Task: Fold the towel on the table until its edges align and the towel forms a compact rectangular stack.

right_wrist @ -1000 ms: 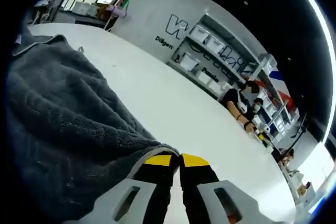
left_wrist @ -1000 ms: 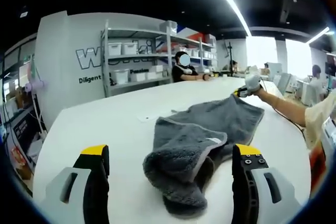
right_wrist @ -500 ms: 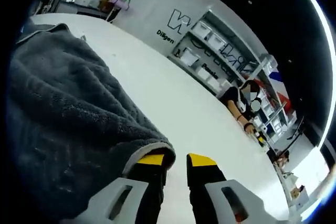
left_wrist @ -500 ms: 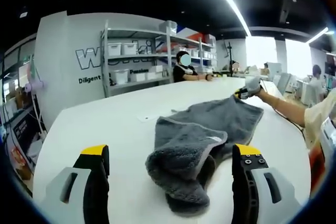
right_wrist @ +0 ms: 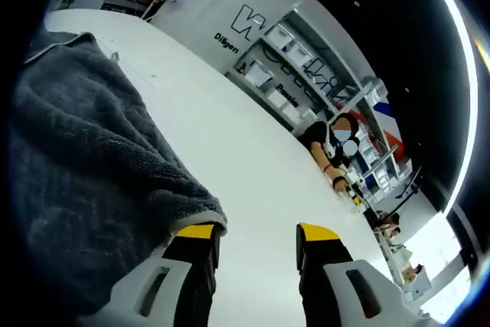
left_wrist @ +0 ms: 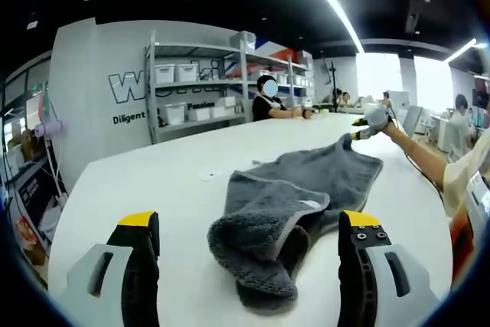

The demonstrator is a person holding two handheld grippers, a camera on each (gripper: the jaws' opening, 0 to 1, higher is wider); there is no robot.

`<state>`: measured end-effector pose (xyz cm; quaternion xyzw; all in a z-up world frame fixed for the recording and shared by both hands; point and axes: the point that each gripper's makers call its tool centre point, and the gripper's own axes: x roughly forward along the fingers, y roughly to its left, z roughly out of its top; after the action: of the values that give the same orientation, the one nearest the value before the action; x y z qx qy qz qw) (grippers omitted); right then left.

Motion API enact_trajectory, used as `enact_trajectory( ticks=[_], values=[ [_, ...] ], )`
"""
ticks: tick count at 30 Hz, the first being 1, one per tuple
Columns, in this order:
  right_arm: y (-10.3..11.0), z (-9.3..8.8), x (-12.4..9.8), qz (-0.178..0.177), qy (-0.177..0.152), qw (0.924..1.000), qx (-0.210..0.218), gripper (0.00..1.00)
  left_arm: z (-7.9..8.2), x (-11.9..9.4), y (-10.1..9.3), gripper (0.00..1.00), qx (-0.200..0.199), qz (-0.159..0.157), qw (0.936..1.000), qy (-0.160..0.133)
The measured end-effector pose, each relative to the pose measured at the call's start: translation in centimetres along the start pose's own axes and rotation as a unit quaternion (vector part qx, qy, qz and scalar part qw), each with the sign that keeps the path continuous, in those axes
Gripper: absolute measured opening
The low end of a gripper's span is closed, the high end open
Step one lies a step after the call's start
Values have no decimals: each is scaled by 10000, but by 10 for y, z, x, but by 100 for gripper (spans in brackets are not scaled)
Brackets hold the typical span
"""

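- The grey towel [left_wrist: 295,208] lies on the white surface [left_wrist: 153,189], ahead of the left tool [left_wrist: 249,246] and between its two jaws as that view looks along them. The near end is bunched into a rumpled roll, while the far end spreads out flatter toward the right tool [left_wrist: 360,134].
- In my judgement the task is at an early stage. One loose flap lies over the near part, the edges do not line up, and nothing like a compact rectangular stack has formed.
- The left tool hangs open, its yellow-tipped jaws spread wide to either side of the bunched end and touching nothing.
- The right tool [right_wrist: 256,231] is also open and holds nothing. In the right gripper view, the towel's far corner [right_wrist: 195,204] lies just beside its left-hand jaw, with bare surface between the jaws. Whether cloth and jaw touch I cannot tell.
- What is left, as I judge it: the crumpled near end needs spreading flat, then the towel must be folded so that edge meets edge, probably more than once, and the layers squared.
- The towel sits well inside the surface and is plainly visible in both views, so the visibility condition looks satisfied for now.
- Shelving with white bins [left_wrist: 191,86] and a seated person [left_wrist: 268,101] lie beyond the surface, apart from the work.
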<state>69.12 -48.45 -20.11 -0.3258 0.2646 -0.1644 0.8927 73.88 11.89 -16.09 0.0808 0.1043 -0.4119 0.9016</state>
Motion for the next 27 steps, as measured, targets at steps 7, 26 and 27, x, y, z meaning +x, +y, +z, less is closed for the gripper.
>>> enact_trajectory(
  ticks=[7, 26, 27],
  values=[
    [-8, -13, -15, 42, 439, 9988, -196, 67, -1, 1, -1, 95, 19, 13, 10000, 37],
    [77, 54, -82, 2515, -758, 9523, 1554, 83, -4, 3, -2, 95, 61, 17, 9999, 79],
    [88, 58, -87, 2751, -803, 9458, 1527, 83, -5, 3, -2, 95, 61, 13, 9999, 91]
  ],
)
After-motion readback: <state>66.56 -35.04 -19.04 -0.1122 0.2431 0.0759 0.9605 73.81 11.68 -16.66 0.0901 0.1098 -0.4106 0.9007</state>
